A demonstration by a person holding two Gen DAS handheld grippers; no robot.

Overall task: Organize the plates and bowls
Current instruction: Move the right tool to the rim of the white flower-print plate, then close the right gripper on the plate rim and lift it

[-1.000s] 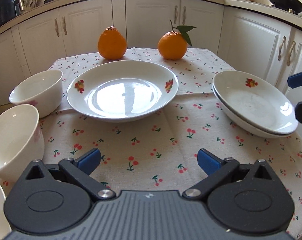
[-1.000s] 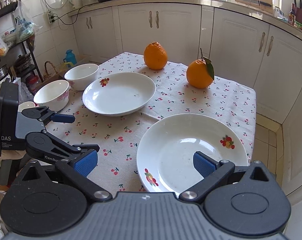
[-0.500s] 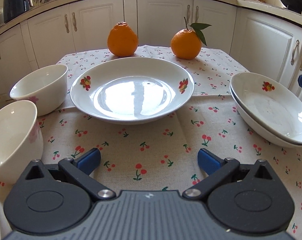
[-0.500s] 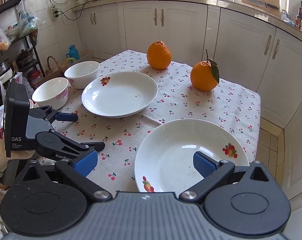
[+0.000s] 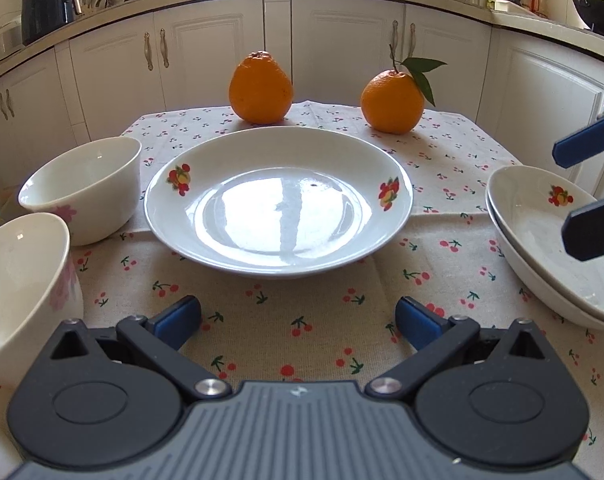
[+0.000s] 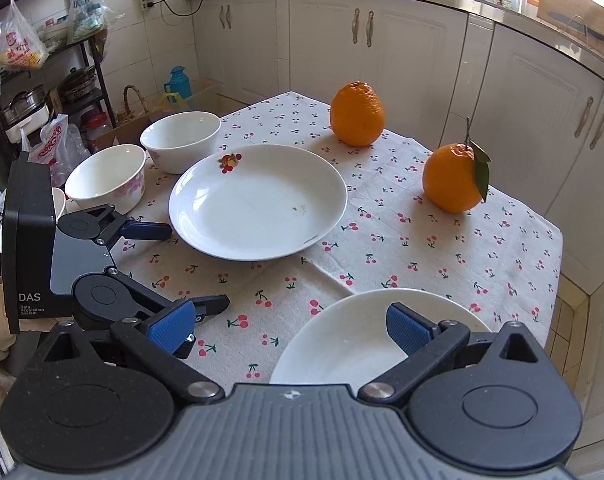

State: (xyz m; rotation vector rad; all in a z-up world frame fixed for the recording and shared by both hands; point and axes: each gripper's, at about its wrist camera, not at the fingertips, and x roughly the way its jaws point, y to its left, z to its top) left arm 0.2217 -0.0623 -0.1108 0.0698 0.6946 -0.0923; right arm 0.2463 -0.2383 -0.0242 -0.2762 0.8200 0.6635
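**A:** What are the two tools doing?

**B:** The left tool (image 5: 298,316) hovers low over the cherry-print tablecloth (image 5: 302,332), its two blue-padded fingers spread wide with nothing between them. The right tool (image 6: 288,326) is also spread apart and empty. Its right finger hangs above the near rim of a stack of two plates (image 6: 341,344), though I cannot tell whether it touches.

**A:** Where are the plates and bowls?

**B:** Straight ahead of the left tool, a single white plate (image 5: 278,200) with small fruit prints on its rim sits in the middle of the bench, apart from the fingers. To its left stand two white bowls with faint pink flowers: the nearer bowl (image 5: 22,292) just beside the left tool, and the farther bowl (image 5: 82,188) behind it, close to the plate's edge. The stacked plates (image 5: 549,240) lie at the right side of the bench, near its edge.

**A:** Anything else on the bench?

**B:** Two oranges at the far side, beyond the single plate. The knobbed orange (image 5: 260,88) is on the left, and the leafy orange (image 5: 392,102), with a stem and green leaf, is on the right. White kitchen cabinets (image 5: 341,48) run behind the bench.
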